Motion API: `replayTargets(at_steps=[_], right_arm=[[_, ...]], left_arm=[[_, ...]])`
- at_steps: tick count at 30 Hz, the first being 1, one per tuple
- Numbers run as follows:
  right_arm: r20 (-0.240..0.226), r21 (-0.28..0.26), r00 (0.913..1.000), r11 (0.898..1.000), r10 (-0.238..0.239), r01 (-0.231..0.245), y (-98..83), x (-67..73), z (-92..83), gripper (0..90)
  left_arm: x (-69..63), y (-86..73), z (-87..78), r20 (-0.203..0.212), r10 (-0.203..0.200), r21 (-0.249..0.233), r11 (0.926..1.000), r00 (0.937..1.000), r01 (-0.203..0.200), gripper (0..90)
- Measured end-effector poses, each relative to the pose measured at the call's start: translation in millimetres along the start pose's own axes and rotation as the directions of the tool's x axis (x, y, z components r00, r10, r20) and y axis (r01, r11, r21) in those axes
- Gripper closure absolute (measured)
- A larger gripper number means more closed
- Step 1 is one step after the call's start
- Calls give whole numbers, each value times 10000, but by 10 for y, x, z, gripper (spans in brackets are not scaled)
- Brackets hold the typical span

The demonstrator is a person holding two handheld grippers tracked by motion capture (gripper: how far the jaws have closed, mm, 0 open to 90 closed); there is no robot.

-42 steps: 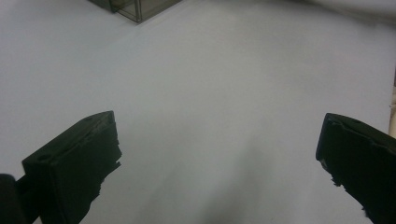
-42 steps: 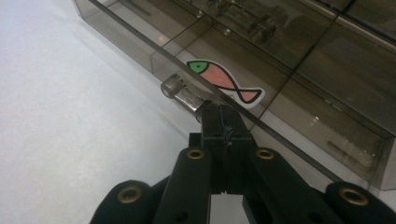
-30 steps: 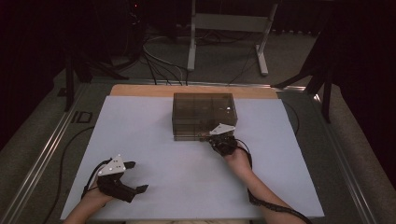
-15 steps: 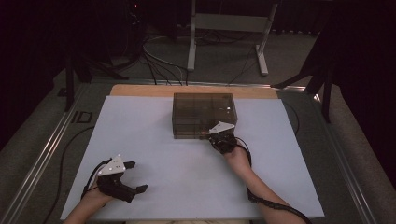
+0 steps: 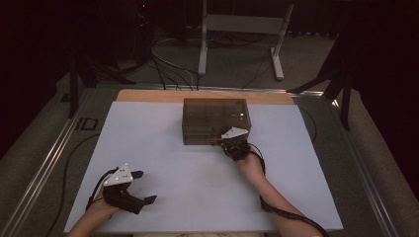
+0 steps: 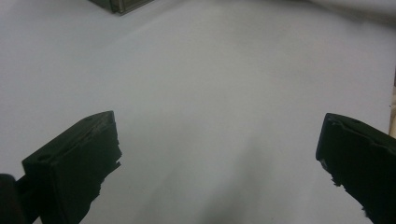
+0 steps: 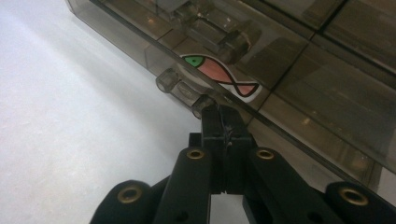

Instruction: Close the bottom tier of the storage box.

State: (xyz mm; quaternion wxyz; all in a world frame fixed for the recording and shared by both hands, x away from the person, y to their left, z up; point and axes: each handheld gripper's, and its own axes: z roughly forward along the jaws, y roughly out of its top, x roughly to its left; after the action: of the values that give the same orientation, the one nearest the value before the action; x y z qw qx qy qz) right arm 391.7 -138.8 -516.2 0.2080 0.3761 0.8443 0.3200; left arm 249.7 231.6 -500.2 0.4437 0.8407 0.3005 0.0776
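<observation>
The right gripper [image 7: 223,122] has its two black jaws pressed flat together with nothing between them, tips touching the small clear latch [image 7: 184,88] on the front wall of the one smoky, see-through plastic compartment box [image 5: 216,120]. That box sits at the far middle of the white table sheet [image 5: 163,148], near its back edge. A fish sticker [image 7: 219,77], pink with a green head, shows through the wall just past the latch. The left gripper [image 6: 219,154] stands with jaws spread wide and holding nothing, over bare sheet near the front left corner [image 5: 129,190]. Broad free sheet lies between the two grippers and on both sides of the box.
</observation>
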Motion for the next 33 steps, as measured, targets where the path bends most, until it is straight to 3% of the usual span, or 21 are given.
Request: replayTargets(at_steps=[18, 33], right_arm=[[94, 151, 9999, 9998, 91, -92, 35, -58, 75, 900], [155, 231, 9998, 9996, -151, 147, 41, -55, 46, 900]], left_arm=[[8, -4, 2, 22, -61, -23, 10000, 10000, 61, 0], [14, -4, 5, 36, -94, -29, 10000, 9999, 94, 0]])
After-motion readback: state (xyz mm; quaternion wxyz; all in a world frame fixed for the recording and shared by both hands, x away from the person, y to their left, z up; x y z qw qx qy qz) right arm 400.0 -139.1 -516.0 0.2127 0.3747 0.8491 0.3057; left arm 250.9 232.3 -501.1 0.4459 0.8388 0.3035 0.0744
